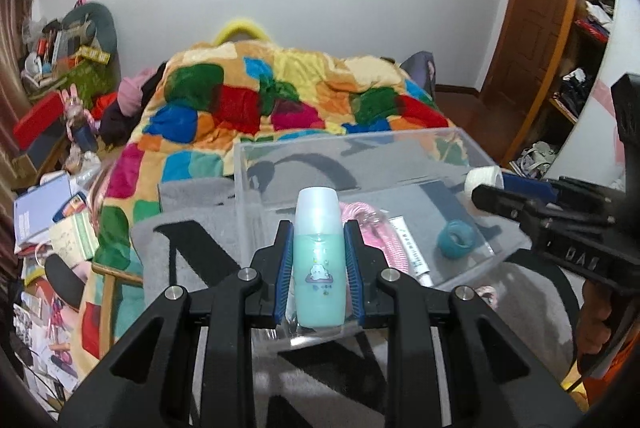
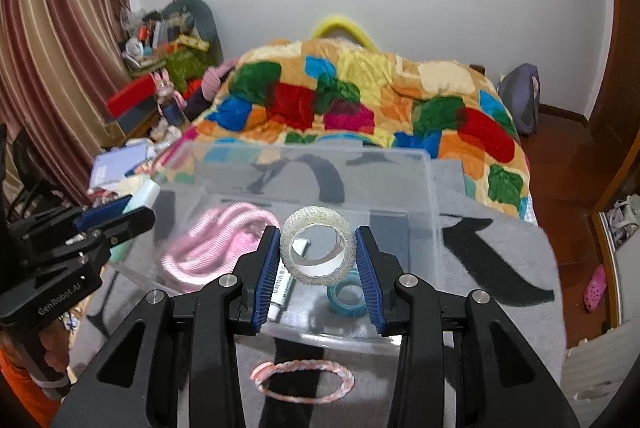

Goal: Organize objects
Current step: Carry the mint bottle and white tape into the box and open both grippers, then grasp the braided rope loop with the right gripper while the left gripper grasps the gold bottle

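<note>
My left gripper [image 1: 319, 260] is shut on a mint-green bottle [image 1: 319, 268] with a white cap, held upright at the near-left rim of a clear plastic box [image 1: 400, 143]. My right gripper [image 2: 317, 252] is shut on a clear tape roll [image 2: 318, 246], held over the box [image 2: 396, 155] at its near side. The right gripper with the roll also shows in the left wrist view [image 1: 486, 183]. In the box lie a pink rope [image 2: 208, 244], a white tube [image 2: 282, 290] and a teal tape roll [image 2: 347, 296]. A pink-white braided ring [image 2: 303, 380] lies on the grey mat in front of the box.
The box stands on a grey mat [image 2: 500, 268] with black marks. A bed with a patchwork blanket [image 1: 280, 99] lies behind it. Cluttered shelves and books [image 1: 48, 211] are on the left, a wooden door [image 1: 536, 11] and open wardrobe on the right.
</note>
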